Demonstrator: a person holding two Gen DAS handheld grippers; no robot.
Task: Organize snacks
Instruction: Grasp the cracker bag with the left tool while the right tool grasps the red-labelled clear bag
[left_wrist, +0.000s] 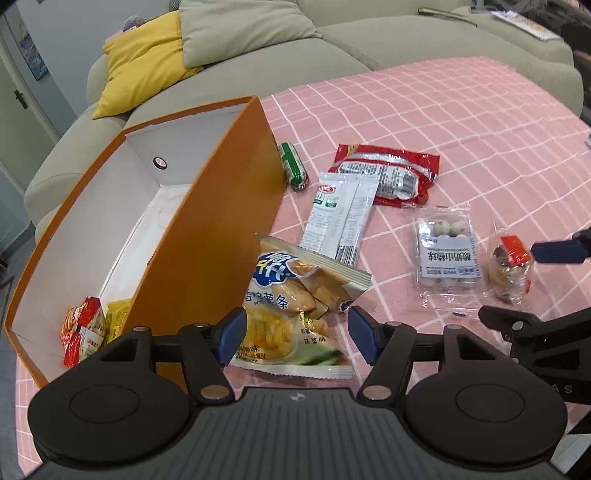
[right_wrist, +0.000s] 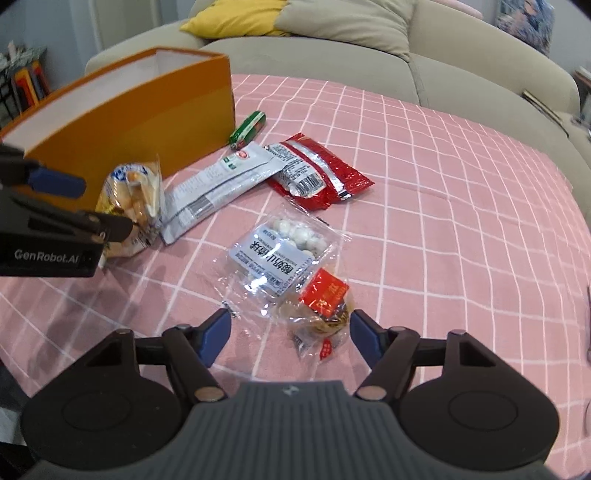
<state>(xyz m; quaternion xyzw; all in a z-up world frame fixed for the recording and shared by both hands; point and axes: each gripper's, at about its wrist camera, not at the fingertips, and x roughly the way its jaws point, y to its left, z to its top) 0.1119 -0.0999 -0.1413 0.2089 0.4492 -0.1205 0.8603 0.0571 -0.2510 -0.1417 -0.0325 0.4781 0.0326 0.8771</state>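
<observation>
An orange box (left_wrist: 221, 206) with a white inside stands at the left and holds a red packet (left_wrist: 79, 332) and a yellow packet (left_wrist: 117, 319). My left gripper (left_wrist: 293, 334) is open just over a yellow fries bag (left_wrist: 291, 306) lying against the box. My right gripper (right_wrist: 290, 338) is open around a small clear pastry bag with a red label (right_wrist: 323, 306). Beside it lies a clear pack of white balls (right_wrist: 280, 251). A white sachet (right_wrist: 218, 184), a red bag (right_wrist: 314, 171) and a green sausage (right_wrist: 249, 127) lie further back.
Everything lies on a pink checked cloth (right_wrist: 461, 221) over the table. A beige sofa (right_wrist: 369, 48) with a yellow cushion (left_wrist: 140, 62) runs along the far edge. The other gripper shows at each view's side (right_wrist: 55, 214).
</observation>
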